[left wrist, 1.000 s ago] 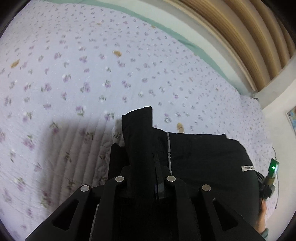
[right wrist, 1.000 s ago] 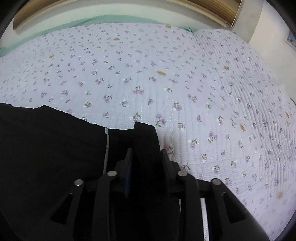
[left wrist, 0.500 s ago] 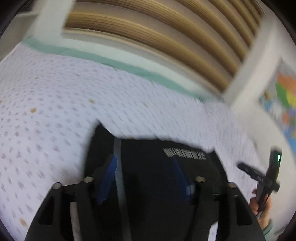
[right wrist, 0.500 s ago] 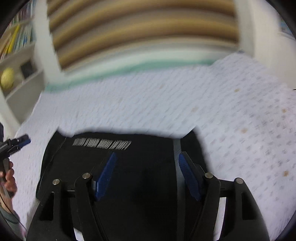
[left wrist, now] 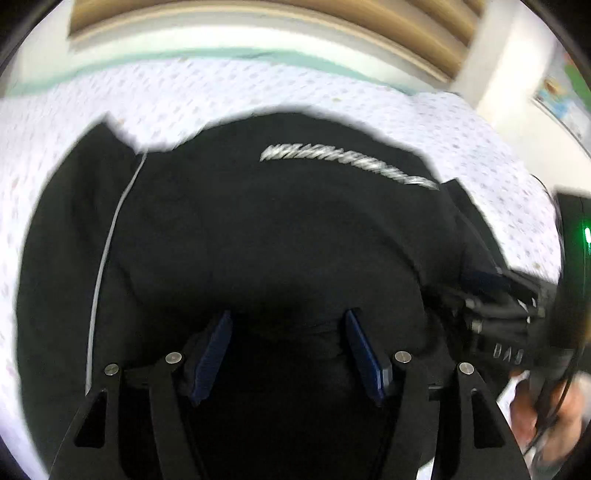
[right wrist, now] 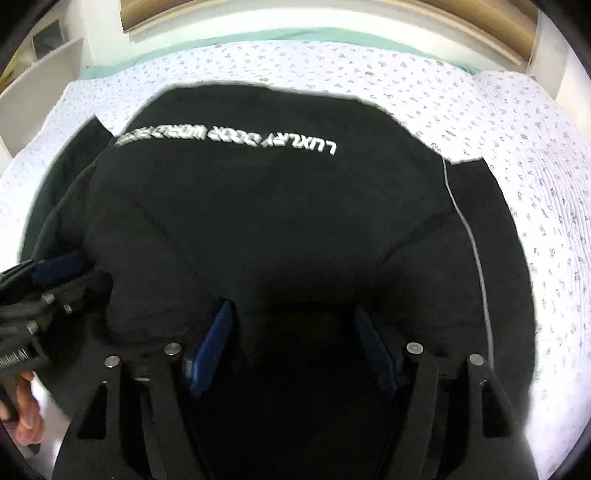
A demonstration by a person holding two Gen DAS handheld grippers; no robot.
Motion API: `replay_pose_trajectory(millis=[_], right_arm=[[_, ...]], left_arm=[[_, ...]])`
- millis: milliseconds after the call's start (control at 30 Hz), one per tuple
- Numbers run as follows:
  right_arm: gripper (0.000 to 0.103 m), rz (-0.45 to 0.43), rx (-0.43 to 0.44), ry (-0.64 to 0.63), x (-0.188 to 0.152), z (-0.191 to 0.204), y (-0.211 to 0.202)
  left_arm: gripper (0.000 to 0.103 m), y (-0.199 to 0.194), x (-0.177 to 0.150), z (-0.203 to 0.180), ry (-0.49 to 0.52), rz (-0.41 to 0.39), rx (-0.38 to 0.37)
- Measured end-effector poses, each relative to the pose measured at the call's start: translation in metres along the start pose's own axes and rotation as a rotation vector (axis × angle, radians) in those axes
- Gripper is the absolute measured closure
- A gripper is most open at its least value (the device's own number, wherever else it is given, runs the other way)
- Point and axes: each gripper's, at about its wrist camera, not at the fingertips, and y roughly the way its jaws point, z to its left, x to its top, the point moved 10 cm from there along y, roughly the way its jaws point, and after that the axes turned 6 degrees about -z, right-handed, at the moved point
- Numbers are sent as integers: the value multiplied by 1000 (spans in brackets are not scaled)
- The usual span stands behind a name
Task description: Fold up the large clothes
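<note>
A large black garment (left wrist: 277, 229) with white lettering lies folded on the flowered bedspread (left wrist: 221, 85); it also fills the right wrist view (right wrist: 277, 221). My left gripper (left wrist: 288, 332) is open just above the garment's near edge, its blue pads (left wrist: 212, 350) apart with nothing between them. My right gripper (right wrist: 291, 332) is open the same way over the near edge. Each gripper shows at the side of the other's view: the right one (left wrist: 509, 291), the left one (right wrist: 44, 280).
The bedspread (right wrist: 517, 129) reaches past the garment on all sides. A wooden headboard (right wrist: 332, 14) and wall stand behind the bed. White shelves (right wrist: 37, 74) are at the far left. A hand (right wrist: 26, 410) holds the left gripper.
Both grippers were shut on the garment's cloth a second ago. They have let go, opened, and drawn back toward the near edge. The garment now lies folded over, lettering up.
</note>
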Motion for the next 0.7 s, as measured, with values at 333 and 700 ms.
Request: replay_pose_trajectory(millis=[333, 700], right_arm=[[28, 110, -12, 112, 41, -27, 85], [23, -81, 231, 200, 9, -14, -28]], left_arm=[[39, 91, 63, 38, -259, 115, 23], [37, -4, 49, 17, -157, -42, -130]])
